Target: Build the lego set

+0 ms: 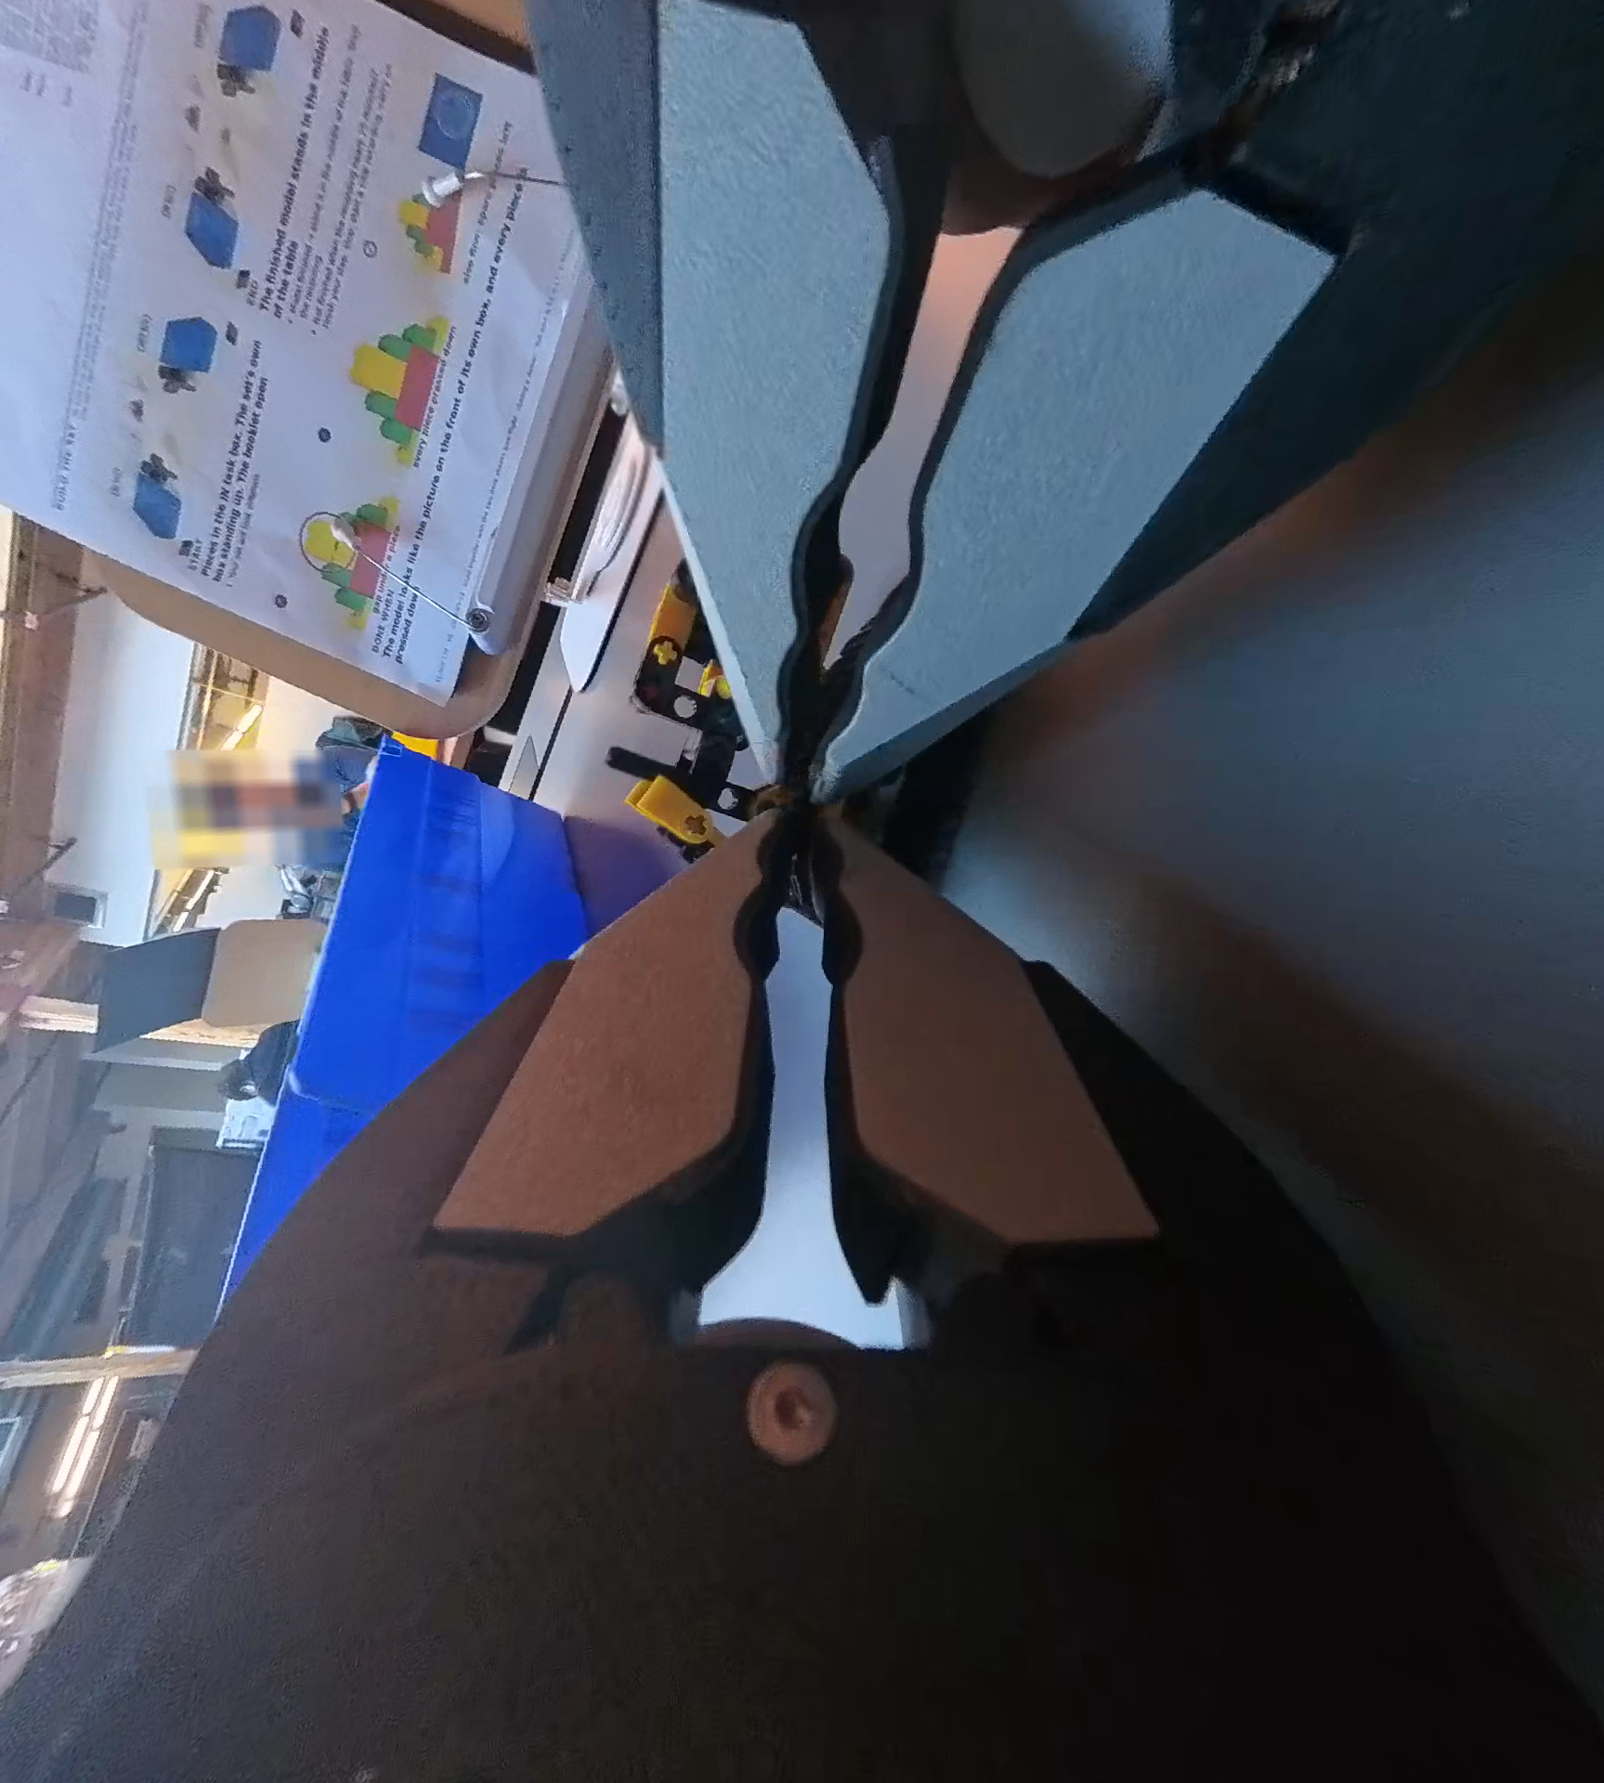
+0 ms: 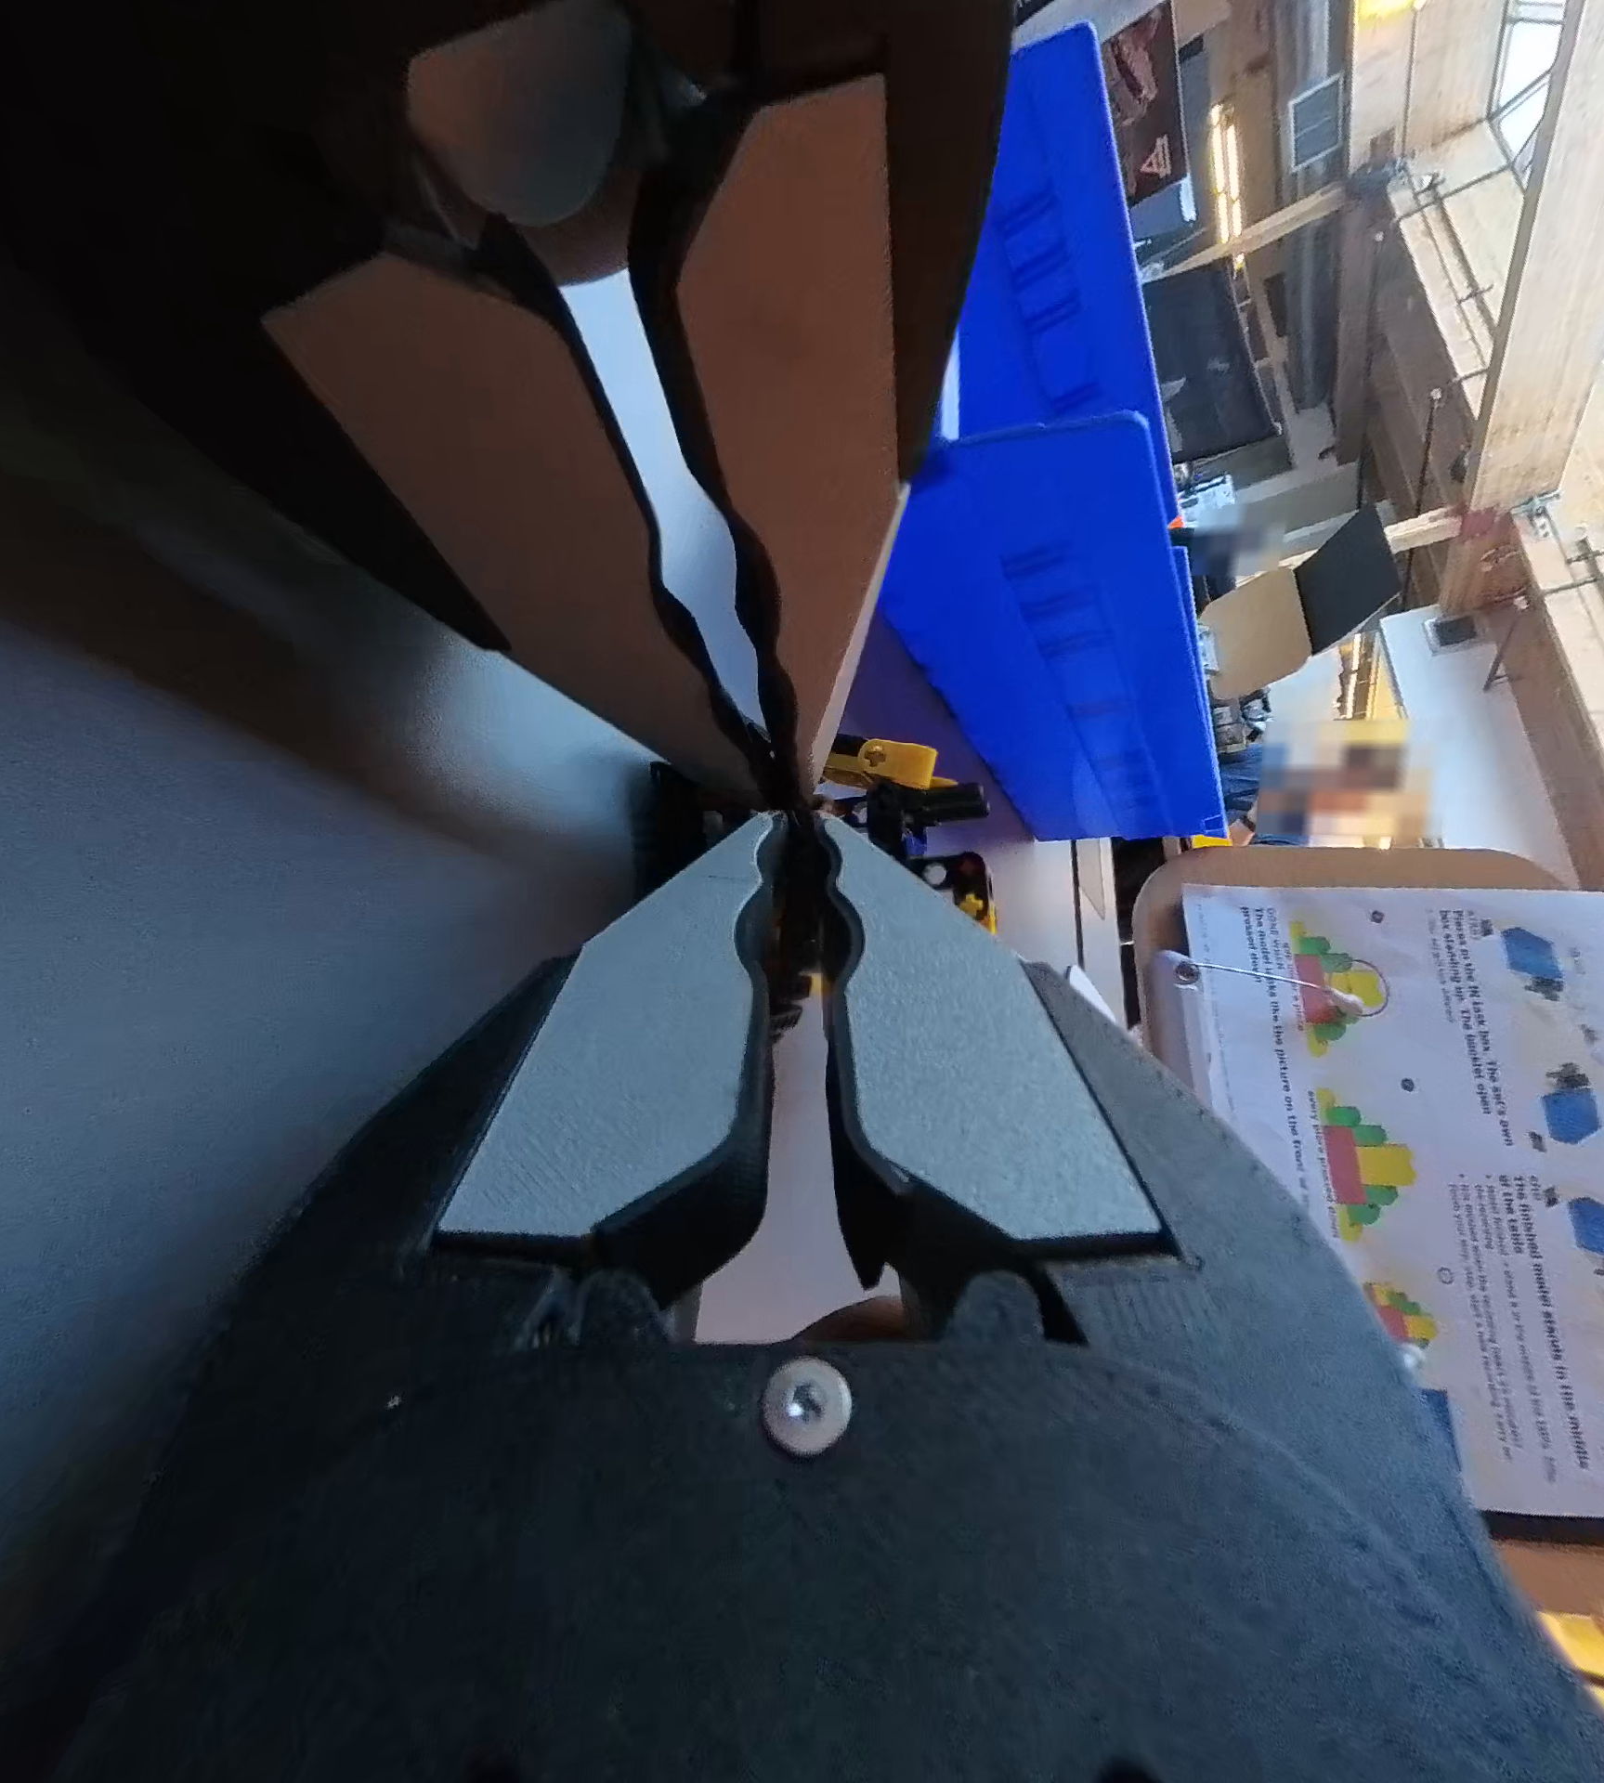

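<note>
Model (image 1: pixel 696 733): black-yellow beams, cross holes | left tongs (image 1: pixel 796 859), right tongs (image 2: pixel 802 849): both clamped on it

1. Mostly hidden behind the two sets of fingers (image 1: pixel 701 289): the black and yellow lego model (image 1: pixel 682 733).
2. Too dark and small to tell at the meeting tips: what sits pinched there, and which fingers hold it.
3. Cut off by the picture's edge: the instruction sheet (image 2: pixel 1454 1187) on the right, and the same sheet (image 1: pixel 228 289) at the top and left.
4. Partly covered by the brown fingers (image 2: pixel 778 386): the blue bin (image 2: pixel 1058 598).
5. Blurred over far back: a person (image 2: pixel 1338 781).
6. Hardly seen past the lego model: the white surface (image 1: pixel 576 704).
</note>
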### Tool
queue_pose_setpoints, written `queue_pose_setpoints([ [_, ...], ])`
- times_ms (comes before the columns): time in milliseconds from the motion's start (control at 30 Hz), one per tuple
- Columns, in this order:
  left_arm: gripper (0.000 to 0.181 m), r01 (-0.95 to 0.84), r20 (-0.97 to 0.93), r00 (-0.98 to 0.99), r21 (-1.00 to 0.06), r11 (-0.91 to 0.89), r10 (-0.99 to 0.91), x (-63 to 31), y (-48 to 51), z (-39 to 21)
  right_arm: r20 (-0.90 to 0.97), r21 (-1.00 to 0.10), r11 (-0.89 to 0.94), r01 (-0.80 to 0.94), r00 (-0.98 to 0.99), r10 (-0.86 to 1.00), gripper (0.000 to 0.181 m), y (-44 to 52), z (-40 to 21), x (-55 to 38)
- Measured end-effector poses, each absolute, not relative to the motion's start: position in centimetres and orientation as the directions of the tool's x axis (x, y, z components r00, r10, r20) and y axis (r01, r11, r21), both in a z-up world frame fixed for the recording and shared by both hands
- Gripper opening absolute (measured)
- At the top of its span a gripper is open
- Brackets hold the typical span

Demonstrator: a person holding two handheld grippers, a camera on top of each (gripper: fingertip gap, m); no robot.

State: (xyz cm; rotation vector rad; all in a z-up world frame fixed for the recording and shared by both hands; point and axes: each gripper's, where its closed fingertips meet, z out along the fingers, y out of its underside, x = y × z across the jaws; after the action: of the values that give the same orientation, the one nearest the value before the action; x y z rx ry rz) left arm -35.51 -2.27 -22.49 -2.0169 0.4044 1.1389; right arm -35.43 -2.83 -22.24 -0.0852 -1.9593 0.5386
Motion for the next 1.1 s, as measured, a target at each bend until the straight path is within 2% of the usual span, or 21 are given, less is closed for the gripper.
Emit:
queue_pose_setpoints([
  [267, 0.0, -0.633, -0.84, 0.54, -0.446, -0.633, 0.052, -35.21, -2.47, -22.6, 0.857, -0.385, 0.903, -0.192, -0.437, 0.272, 0.0, -2.93, -22.25, -35.32],
  [467, 0.0, -0.659, -0.857, 0.514, -0.429, -0.618, 0.046, -35.3, -2.79, -22.35, 0.856, -0.404, 0.898, -0.173, -0.418, 0.304, 0.0, -3.12, -21.87, -35.51],
  [567, 0.0, -0.663, -0.862, 0.506, -0.419, -0.62, 0.041, -35.33, -2.8, -22.4, 0.824, -0.451, 0.88, -0.151, -0.449, 0.345, 0.0, -3.07, -21.91, -35.57],
  [800, 0.0, -0.682, -0.877, 0.479, -0.39, -0.618, 0.024, -35.26, -2.83, -22.5, 0.817, -0.458, 0.878, -0.137, -0.453, 0.356, 0.0, -3.04, -21.91, -35.56],
  [1100, 0.0, -0.699, -0.885, 0.465, -0.38, -0.606, 0.018, -35.03, -2.83, -22.43, 0.713, -0.589, 0.802, -0.095, -0.529, 0.46, 0.0, -2.9, -21.67, -35.52],
])
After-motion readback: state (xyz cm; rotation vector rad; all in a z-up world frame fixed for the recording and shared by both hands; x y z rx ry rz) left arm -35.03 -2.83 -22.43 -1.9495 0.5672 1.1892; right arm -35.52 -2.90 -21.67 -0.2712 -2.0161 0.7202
